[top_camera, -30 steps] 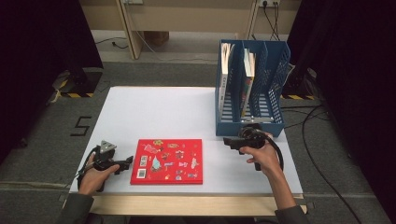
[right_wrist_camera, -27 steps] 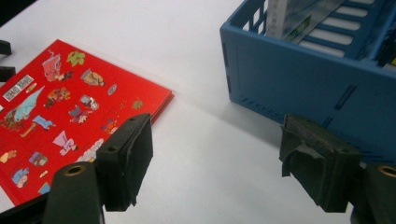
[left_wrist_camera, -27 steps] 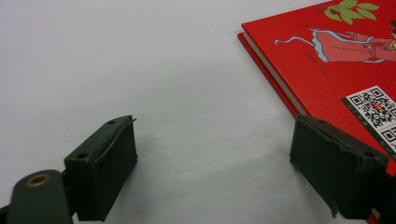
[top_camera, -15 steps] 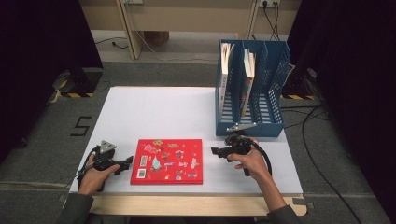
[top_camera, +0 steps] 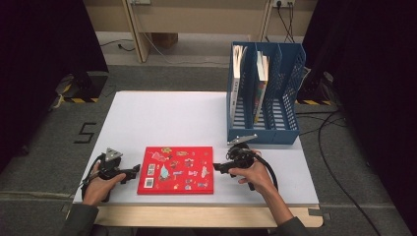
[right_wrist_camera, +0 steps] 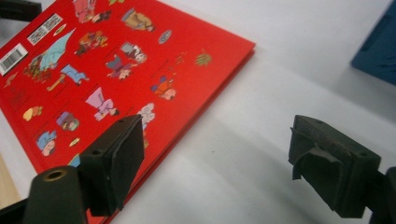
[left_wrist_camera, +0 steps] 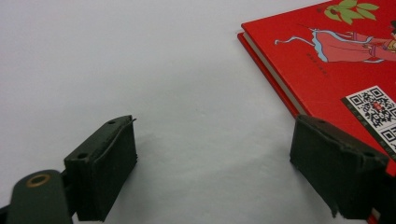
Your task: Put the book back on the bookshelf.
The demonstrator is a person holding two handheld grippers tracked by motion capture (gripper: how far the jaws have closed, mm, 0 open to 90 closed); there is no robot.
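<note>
On the white table [top_camera: 162,118] we see a flat red picture book [top_camera: 176,169] lying near the front edge. Our left gripper [top_camera: 134,172] sits just beside the book's left side, with its jaws wide apart and holding nothing. Our right gripper [top_camera: 218,168] sits just beside the book's right side, also wide apart and holding nothing. A blue plastic file rack [top_camera: 265,93] with books inside stands behind the red book, to its right.

Fingers [left_wrist_camera: 105,172] spread, red book [left_wrist_camera: 336,60] corner, white table [left_wrist_camera: 140,60]
</note>
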